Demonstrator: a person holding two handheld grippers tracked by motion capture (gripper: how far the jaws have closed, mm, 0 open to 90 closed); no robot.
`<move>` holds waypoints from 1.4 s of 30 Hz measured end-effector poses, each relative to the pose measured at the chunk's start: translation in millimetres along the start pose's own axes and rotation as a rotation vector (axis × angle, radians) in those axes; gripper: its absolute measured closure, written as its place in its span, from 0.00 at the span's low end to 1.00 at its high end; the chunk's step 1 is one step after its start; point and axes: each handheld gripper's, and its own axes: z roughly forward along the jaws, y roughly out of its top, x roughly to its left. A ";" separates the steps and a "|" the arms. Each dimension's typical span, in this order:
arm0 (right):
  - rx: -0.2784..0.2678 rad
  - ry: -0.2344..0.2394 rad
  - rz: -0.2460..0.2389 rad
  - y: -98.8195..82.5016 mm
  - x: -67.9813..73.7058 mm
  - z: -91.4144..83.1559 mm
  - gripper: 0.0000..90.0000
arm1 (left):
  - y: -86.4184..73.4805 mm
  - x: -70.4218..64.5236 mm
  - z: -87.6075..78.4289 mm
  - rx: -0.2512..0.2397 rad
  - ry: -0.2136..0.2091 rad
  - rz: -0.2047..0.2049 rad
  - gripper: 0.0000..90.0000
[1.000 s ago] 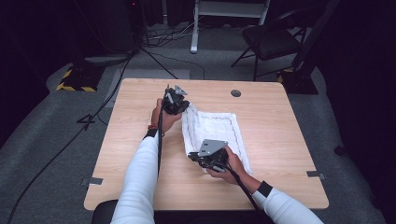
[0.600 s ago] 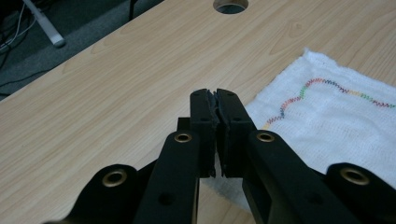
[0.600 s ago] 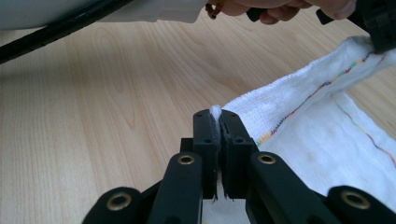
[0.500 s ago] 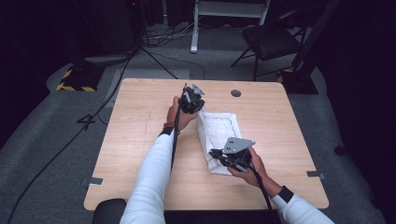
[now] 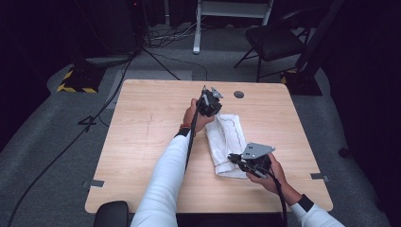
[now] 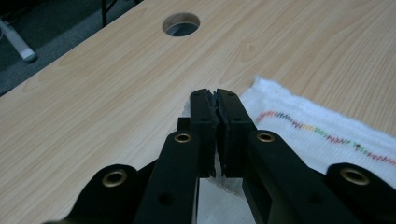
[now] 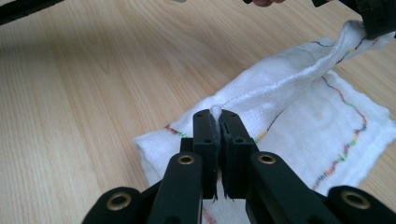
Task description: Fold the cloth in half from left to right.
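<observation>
A white cloth [image 5: 227,142] with a multicoloured stitched line lies right of centre in the high view, on the wooden bench [image 5: 142,142], already doubled into a long narrow strip. The left gripper [image 5: 208,101] sits at the strip's upper end, jaws clamped on a corner, a sliver of white fabric showing between them in the left gripper view. The right gripper [image 5: 236,158] sits at the lower end, jaws pinched on another corner; in the right gripper view a ridge of cloth runs from them up to the upper right of the frame. Judging by this, 1 fold looks nearly made but not laid down: both corners are lifted, the top layer hangs unsettled. Lowering, releasing and any further fold seem left.
</observation>
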 end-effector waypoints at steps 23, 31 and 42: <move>0.081 -0.062 0.063 -43.3 -12.7 -19.5 0.93 | 22.4 -36.2 32.2 0.014 -0.017 0.017 0.73; 0.124 -0.086 0.097 -57.2 -17.5 -22.8 0.75 | 7.1 -31.9 1.5 0.010 -0.027 -0.035 0.39; 0.130 -0.103 0.169 -82.8 -35.7 -45.0 0.68 | -51.9 -82.4 -53.8 0.051 -0.180 0.123 0.27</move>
